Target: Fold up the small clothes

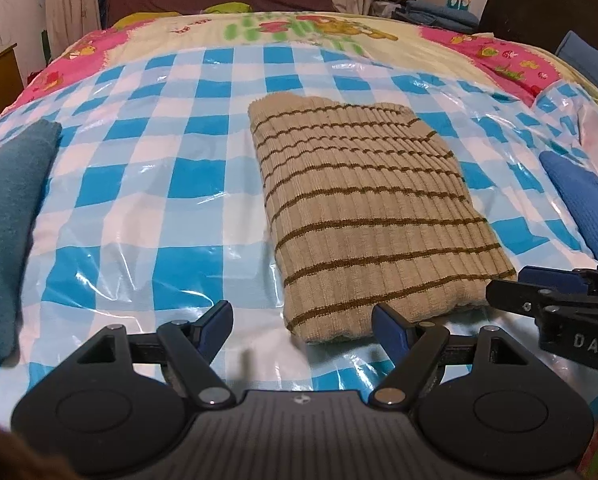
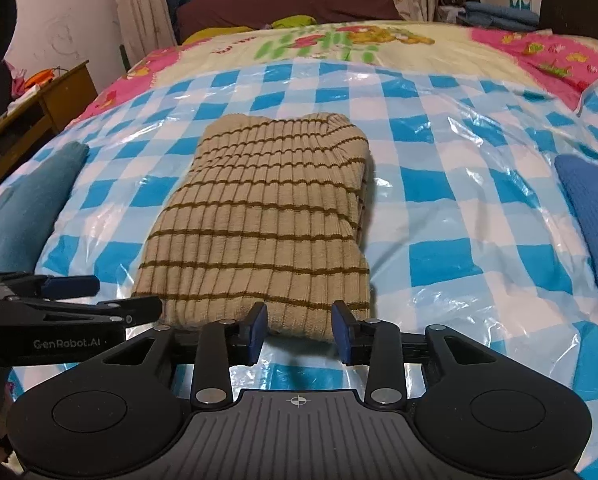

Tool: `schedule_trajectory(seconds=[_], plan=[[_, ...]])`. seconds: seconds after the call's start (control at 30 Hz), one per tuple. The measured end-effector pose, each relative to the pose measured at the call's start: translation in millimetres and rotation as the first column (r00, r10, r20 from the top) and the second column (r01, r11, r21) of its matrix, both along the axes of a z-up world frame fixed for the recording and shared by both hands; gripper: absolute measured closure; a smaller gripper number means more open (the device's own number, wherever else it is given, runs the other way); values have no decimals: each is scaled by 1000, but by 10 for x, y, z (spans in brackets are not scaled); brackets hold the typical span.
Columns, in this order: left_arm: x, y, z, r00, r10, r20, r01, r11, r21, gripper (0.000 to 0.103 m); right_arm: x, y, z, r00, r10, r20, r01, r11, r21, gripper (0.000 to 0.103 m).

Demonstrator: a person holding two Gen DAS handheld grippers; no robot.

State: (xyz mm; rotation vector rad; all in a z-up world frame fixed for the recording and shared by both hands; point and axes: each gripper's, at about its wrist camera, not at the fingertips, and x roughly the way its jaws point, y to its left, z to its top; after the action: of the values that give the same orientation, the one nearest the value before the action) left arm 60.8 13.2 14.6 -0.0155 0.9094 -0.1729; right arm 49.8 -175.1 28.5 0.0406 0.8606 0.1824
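- Bedroom bed carried a blue-checked plastic sheet point(image 1: 147, 208).
- Striped beige sweater point(image 1: 363, 216) lay folded mid-sheet; fold looked done.
- Left gripper point(image 1: 303, 320) and right gripper point(image 2: 299, 328) hovered at its near edge, jaws apart, empty.
- Teal garment point(image 1: 7, 216) far left, blue garment point(image 2: 591, 216) right, possibly next.

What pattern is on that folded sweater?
Beige sweater with thin brown stripes, clearest in the right wrist view.

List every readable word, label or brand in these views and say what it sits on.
"GenRobot.AI": on the side of the left claw, seen in the right wrist view.
"DAS": cut off at the frame edge, on the side of the right claw, seen in the left wrist view.
Red lettering on the cartoon bedspread: too blurred to read.
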Motion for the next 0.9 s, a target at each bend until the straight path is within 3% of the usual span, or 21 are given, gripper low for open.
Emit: schedule_trajectory(seconds=[0.23,0.77,0.9], plan=[[-53,59,1,1000,26,-2,-26,999,-19,20,-58,46,28,1000,-22,17,22,1000,-12,61],[-103,2,6,999,48,12,-49,997,53,8,-119,58,61,999,-43,33,44,999,-18,52],[-112,8,14,999,53,10,-54,998,41,6,-130,70,51,998,-47,31,48,999,-22,50]])
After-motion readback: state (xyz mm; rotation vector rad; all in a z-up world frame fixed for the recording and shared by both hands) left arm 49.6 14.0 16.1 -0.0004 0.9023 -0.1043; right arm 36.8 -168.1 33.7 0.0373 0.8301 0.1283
